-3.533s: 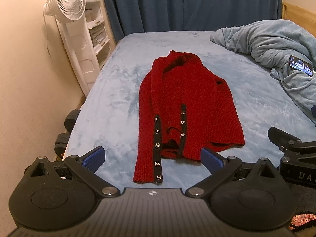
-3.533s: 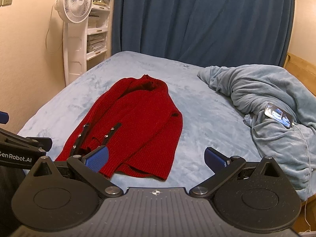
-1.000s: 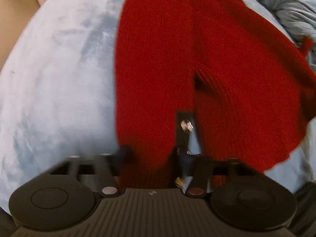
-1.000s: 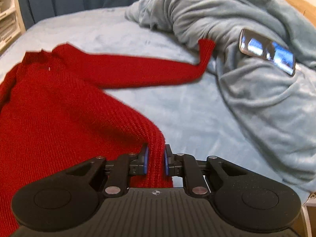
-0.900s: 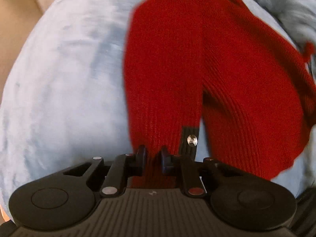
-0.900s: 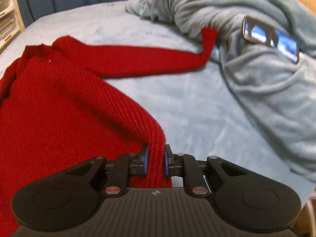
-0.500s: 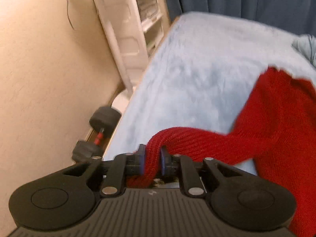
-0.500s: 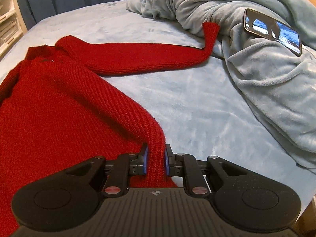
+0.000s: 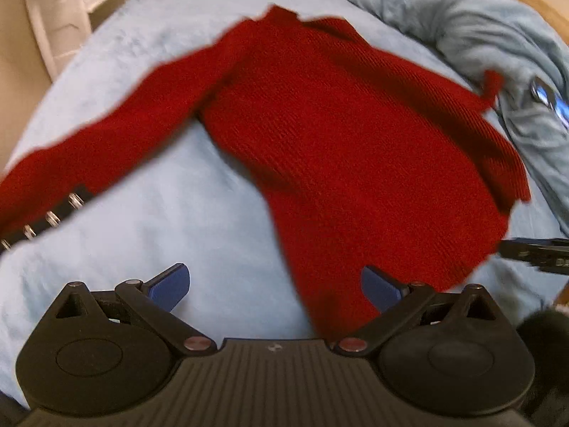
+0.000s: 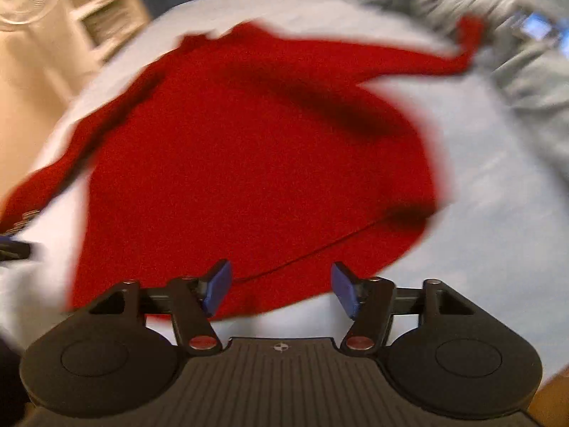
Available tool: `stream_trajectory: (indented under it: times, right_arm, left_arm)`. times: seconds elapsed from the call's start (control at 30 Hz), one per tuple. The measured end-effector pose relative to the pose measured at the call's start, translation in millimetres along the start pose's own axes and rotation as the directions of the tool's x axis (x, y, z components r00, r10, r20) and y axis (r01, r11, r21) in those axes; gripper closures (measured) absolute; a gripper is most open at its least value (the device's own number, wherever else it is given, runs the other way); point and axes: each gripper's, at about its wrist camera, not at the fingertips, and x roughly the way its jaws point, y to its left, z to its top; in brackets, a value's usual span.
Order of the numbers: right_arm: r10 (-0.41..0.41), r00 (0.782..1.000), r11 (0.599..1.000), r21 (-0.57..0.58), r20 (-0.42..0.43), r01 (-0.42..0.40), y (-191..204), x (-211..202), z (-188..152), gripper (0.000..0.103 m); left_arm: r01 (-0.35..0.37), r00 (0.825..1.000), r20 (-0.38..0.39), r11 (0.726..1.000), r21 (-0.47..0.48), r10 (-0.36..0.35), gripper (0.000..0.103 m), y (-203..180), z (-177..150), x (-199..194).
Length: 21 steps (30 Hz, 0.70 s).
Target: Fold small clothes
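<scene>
Across a pale blue bed (image 9: 220,235), a red sweater (image 9: 338,135) lies spread, sleeves toward nine and two o'clock. Left gripper (image 9: 275,284) and right gripper (image 10: 281,288) have just opened, holding nothing.

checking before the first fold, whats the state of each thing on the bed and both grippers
red sweater: spread flat on the bed, both sleeves out to the sides, unfolded
left gripper: jaws wide, just opened, nothing between the pads
right gripper: jaws part open, just opening, hem below them, not pinched
grey blanket: crumpled at the bed's right side
phone: screen lit, lying on the blanket
</scene>
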Motion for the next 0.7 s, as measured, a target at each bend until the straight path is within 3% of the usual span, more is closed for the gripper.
stream_trajectory:
  times: [0.03,0.07,0.2,0.3,0.33,0.37,0.43,0.53,0.7]
  right_arm:
    - [0.052,0.999,0.998,0.048,-0.01,-0.051,2.2,5.4,-1.0,0.066]
    - [0.088,0.996,0.991,0.101,-0.009,-0.087,2.2,10.1,0.2,0.072]
    - [0.108,0.993,0.956,0.281,-0.046,-0.091,-18.2,30.3,16.1,0.069]
    - [0.111,0.982,0.911,0.41,-0.154,-0.039,-33.2,58.7,27.5,0.062]
    - [0.136,0.98,0.898,0.435,-0.146,-0.059,-33.7,61.5,33.3,0.064]
    - [0.165,0.979,0.89,0.446,-0.118,-0.096,-31.0,59.8,39.9,0.081]
    - [0.224,0.975,0.874,0.445,-0.011,-0.195,-24.9,48.3,61.4,0.099]
    - [0.241,0.965,0.862,0.433,0.106,-0.263,-16.8,30.7,99.1,0.099]
    - [0.243,0.957,0.881,0.378,0.155,-0.285,-1.7,22.8,141.6,0.099]
  left_arm:
    - [0.016,1.0,-0.005,1.0,0.021,-0.016,0.0,-9.6,-6.0,1.3]
    - [0.035,0.999,-0.01,0.998,0.052,-0.034,0.0,-17.4,-12.9,0.0]
    - [0.08,0.993,-0.104,0.971,0.227,-0.057,0.0,-40.3,-22.4,30.6]
    - [0.073,0.986,-0.159,0.977,0.202,-0.041,0.0,-41.1,-20.9,52.7]
    - [0.07,0.986,-0.161,0.981,0.179,-0.041,0.0,-39.7,-20.0,54.1]
    - [0.064,0.988,-0.152,0.985,0.161,-0.039,0.0,-35.7,-17.0,52.7]
    - [0.041,0.992,-0.123,0.989,0.143,-0.023,0.0,-29.2,-9.5,51.1]
    - [0.029,0.996,-0.081,0.995,0.099,-0.021,0.0,-14.1,4.0,45.4]
    - [0.043,0.999,-0.017,0.999,0.006,-0.043,0.0,3.6,19.8,28.6]
